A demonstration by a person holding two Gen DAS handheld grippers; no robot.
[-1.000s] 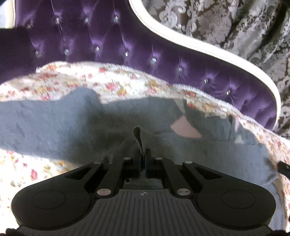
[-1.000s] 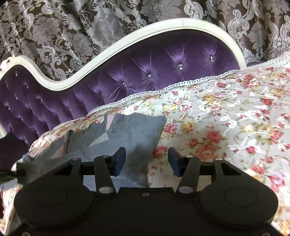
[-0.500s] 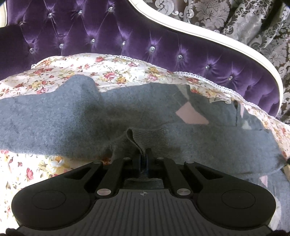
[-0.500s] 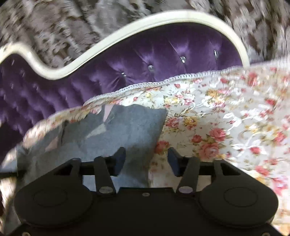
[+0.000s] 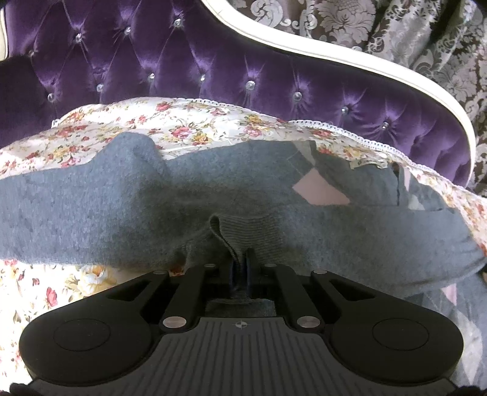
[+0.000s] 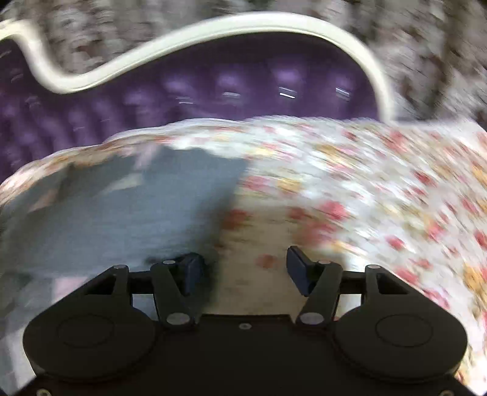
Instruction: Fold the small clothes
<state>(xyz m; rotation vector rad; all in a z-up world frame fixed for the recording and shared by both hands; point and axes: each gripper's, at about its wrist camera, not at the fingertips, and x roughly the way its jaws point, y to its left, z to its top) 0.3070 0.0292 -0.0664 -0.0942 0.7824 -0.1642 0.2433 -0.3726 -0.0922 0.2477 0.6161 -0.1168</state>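
Observation:
A grey knit sweater (image 5: 121,207) with pink diamond patches (image 5: 319,192) lies spread across the floral cover. Its sleeve is folded over the body. My left gripper (image 5: 240,256) has the ribbed cuff (image 5: 255,231) between its pads; the jaws are opening but stand only a narrow slit apart, and the cloth still fills it. In the blurred right wrist view, my right gripper (image 6: 243,262) stands open just above the sweater's (image 6: 137,213) right edge. Its left finger is over the grey cloth and its right finger over the cover, with nothing held.
The floral cover (image 5: 182,121) with a lace edge drapes a purple tufted sofa back (image 5: 213,61) with a white frame. Patterned grey curtains (image 5: 334,18) hang behind. In the right wrist view the floral cover (image 6: 350,198) stretches bare to the right.
The left gripper's jaws have parted slightly around the cuff, and the folded sleeve now lies lower and flatter. The right gripper has swung, blurring its view, and sits closer over the sweater's edge.

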